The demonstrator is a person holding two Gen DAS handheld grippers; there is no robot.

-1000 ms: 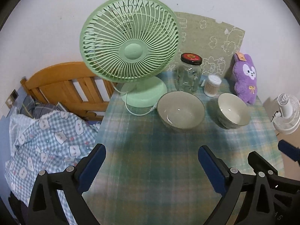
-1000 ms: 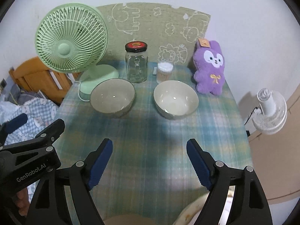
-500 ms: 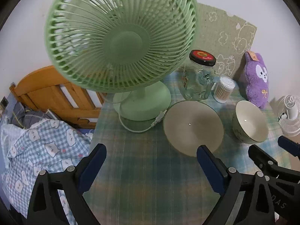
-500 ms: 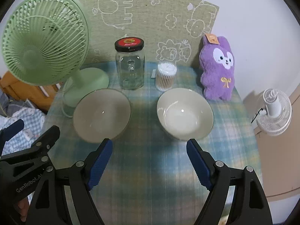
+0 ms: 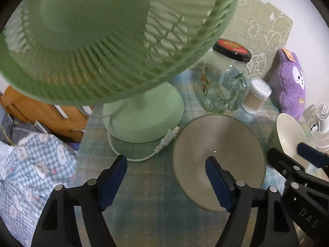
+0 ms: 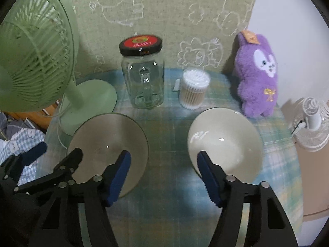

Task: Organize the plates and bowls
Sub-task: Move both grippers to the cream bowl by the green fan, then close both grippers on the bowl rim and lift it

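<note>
Nothing is tidied yet. The grey bowl [image 6: 109, 144] sits on the left and the white bowl [image 6: 225, 144] on the right, apart, not stacked. The left gripper [image 5: 166, 183] and right gripper [image 6: 164, 177] are both wide apart and hold nothing.

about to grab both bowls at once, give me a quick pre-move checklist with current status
1. Left tool open: ok, jaws wide apart.
2. Right tool open: ok, jaws wide apart.
3. Left tool lined up on grey bowl: ok, its right finger is over the bowl's inside and its left finger outside the rim.
4. Right tool lined up on white bowl: ok, one finger over the near rim; contact cannot tell.
5. Fan clear of left tool: not ok, its head looms right above the tool.
6. Plug clear of grey bowl: not ok, it lies against the rim.
</note>
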